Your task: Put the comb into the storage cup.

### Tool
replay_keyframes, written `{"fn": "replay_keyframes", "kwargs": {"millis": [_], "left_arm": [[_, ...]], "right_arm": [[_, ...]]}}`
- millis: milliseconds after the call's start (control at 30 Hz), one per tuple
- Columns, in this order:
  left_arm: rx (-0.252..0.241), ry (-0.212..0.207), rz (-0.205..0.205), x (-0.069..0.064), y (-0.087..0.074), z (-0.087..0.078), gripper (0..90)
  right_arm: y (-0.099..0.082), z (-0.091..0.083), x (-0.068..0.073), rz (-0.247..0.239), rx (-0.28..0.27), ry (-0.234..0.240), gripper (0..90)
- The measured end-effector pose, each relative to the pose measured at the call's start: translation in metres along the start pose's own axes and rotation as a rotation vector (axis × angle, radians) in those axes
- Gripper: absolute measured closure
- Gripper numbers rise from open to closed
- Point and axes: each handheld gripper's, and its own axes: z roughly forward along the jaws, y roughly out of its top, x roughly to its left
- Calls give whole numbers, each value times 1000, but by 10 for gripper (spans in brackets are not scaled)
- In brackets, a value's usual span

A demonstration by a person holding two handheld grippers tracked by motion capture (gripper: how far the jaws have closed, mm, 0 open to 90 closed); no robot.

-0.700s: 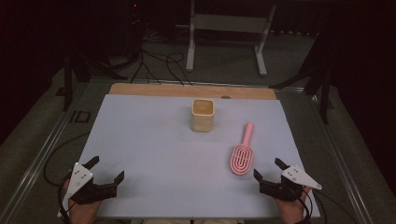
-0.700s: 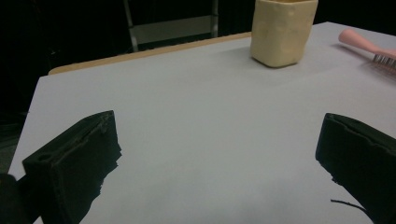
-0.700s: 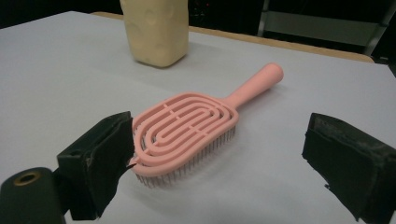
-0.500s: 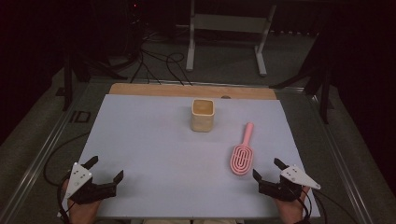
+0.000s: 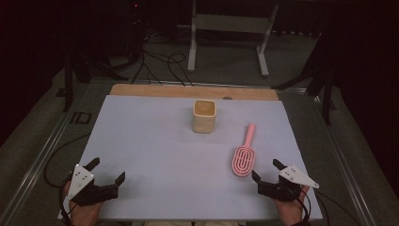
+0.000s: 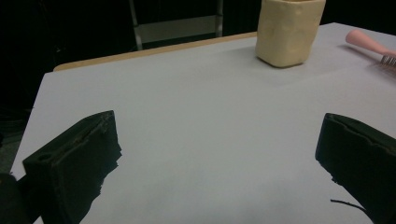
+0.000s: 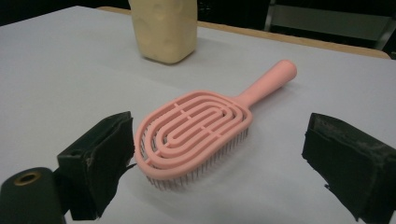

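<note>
Two things stand on my pale lilac desk mat (image 5: 141, 141): a cream square-sided cup (image 5: 204, 116) near the far edge, and a pink plastic vented hairbrush (image 5: 243, 153) lying bristles-down towards the right edge, just ahead of my spread right gripper (image 5: 268, 173). Ahead of my gaping left gripper (image 5: 107, 170) the mat lies bare.

A pink plastic hairbrush with looped slots (image 5: 244, 157) lies bristles-down just ahead of the right gripper (image 5: 266, 169), handle pointing away. A cream squarish cup (image 5: 204, 116) stands farther off, well ahead of the left gripper (image 5: 108, 168). Black cables (image 5: 155, 61) sprawl on the floor beyond.
</note>
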Motion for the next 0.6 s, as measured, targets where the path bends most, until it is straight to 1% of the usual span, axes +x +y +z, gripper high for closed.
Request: {"fn": "replay_keyframes", "kwargs": {"millis": [100, 200, 233, 267, 333, 367, 400, 433, 467, 500, 567, 600], "left_arm": [[0, 1, 0, 0, 0, 0, 4], [-7, 6, -10, 1, 0, -1, 5], [-7, 8, -11, 2, -1, -1, 6], [-7, 8, -11, 2, -1, -1, 6], [-9, 11, -14, 2, -1, -2, 6], [-10, 11, -16, 2, -1, -2, 7], [-10, 11, -16, 2, -1, -2, 7], [-10, 11, -16, 3, -1, -2, 7], [-10, 11, -16, 3, -1, -2, 8], [-12, 12, -16, 2, -1, -2, 8], [-13, 12, -17, 2, -1, -2, 8], [-13, 12, -17, 2, -1, -2, 9]], "right_arm": [[1, 1, 0, -3, 0, 1, 87], [5, 3, -2, 4, 15, 7, 105], [6, 3, -2, 9, 22, 7, 125], [6, 3, -2, 9, 22, 7, 125], [9, 5, -4, 2, 33, 10, 160], [10, 5, -4, 1, 41, 9, 193], [10, 5, -4, 1, 41, 9, 193], [11, 7, -5, 1, 51, 15, 272], [11, 8, -6, -7, 58, 22, 309], [12, 9, -6, -17, 74, 27, 376], [11, 12, -6, -25, 83, 0, 477], [11, 12, -6, -25, 83, 0, 477]]}}
